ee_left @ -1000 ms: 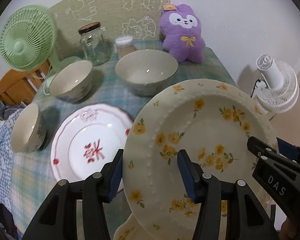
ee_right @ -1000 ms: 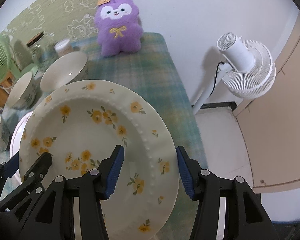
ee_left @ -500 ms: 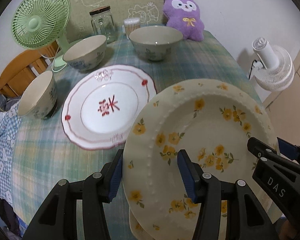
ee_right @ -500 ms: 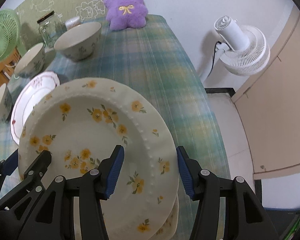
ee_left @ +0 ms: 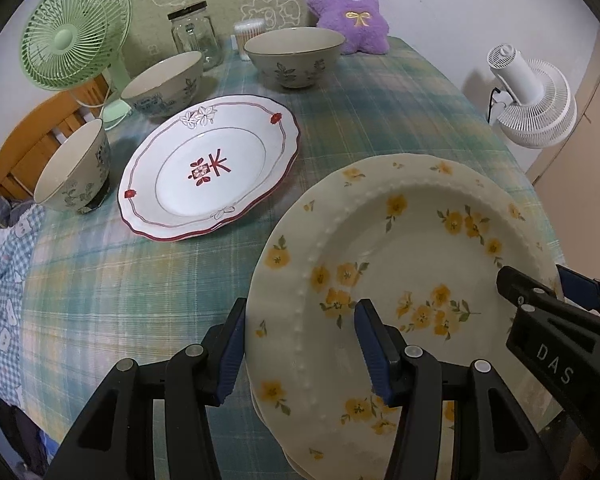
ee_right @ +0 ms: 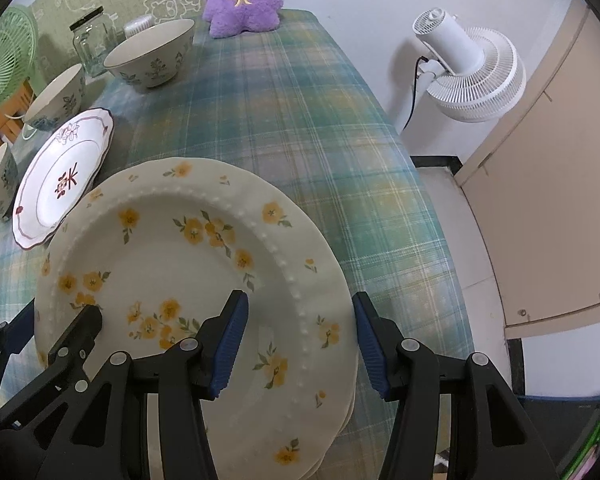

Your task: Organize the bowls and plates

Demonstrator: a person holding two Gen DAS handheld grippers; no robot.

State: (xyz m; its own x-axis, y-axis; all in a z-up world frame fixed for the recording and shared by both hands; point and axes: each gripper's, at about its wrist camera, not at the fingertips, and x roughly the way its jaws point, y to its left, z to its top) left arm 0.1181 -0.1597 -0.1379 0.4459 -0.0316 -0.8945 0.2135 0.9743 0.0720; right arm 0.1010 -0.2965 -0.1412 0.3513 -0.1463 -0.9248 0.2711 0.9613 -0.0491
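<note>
A cream plate with yellow flowers (ee_left: 404, 264) (ee_right: 196, 268) lies on top of a like plate, whose edge shows beneath it, at the table's near right corner. My left gripper (ee_left: 300, 344) straddles its left rim, fingers wide apart. My right gripper (ee_right: 298, 332) straddles its right rim, fingers also wide apart. A white plate with red trim (ee_left: 212, 168) (ee_right: 60, 176) lies to the left. Three floral bowls stand behind: one large (ee_left: 296, 56), one middle (ee_left: 164, 84), one at the left edge (ee_left: 74, 168).
A green desk fan (ee_left: 76, 56), a glass jar (ee_left: 194, 36), a cotton swab box (ee_left: 250, 36) and a purple plush toy (ee_left: 350, 16) stand along the back. A white floor fan (ee_right: 468, 64) stands right of the table. The plaid tablecloth (ee_right: 284, 120) covers the table.
Both grippers have come down and back with the yellow-flowered plate. It now rests on the plate below it near the table's front corner.
</note>
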